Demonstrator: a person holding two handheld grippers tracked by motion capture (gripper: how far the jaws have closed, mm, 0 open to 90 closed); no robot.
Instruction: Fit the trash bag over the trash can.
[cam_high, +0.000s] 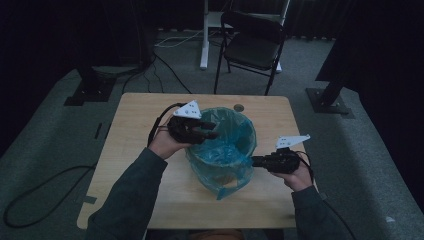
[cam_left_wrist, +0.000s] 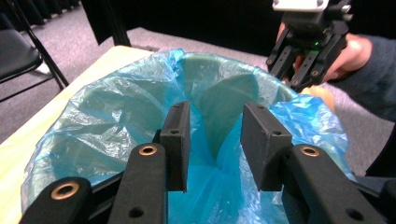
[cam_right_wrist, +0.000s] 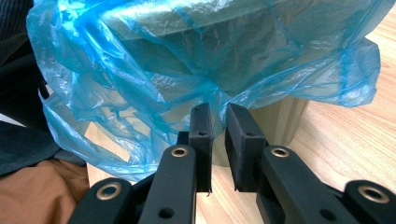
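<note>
Bin: I see a bin (cam_high: 235, 175) lined with a blue bag (cam_high: 225, 142) mid-table (cam_high: 135, 150).
Left gripper (cam_high: 212, 131): over the rim, my jaws apart.
Right gripper (cam_high: 256, 161): against the bag's outer side.
Behind: a chair (cam_high: 252, 45).

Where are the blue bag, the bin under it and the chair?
blue bag (cam_high: 222, 145), high view, crumpled inner lining.
bin (cam_right_wrist: 280, 119), right gripper view, bare wall below the bag.
chair (cam_high: 252, 50), high view, seat.

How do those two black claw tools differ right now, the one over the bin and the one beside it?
The left black gripper reaches over the rim of the bin lined with a blue plastic bag; the right black gripper sits outside, low at its side. The left one's fingers stand apart with nothing clamped; the right one's fingers pinch a fold of the bag. Both are hand-held and carry grey three-cornered plates.
</note>
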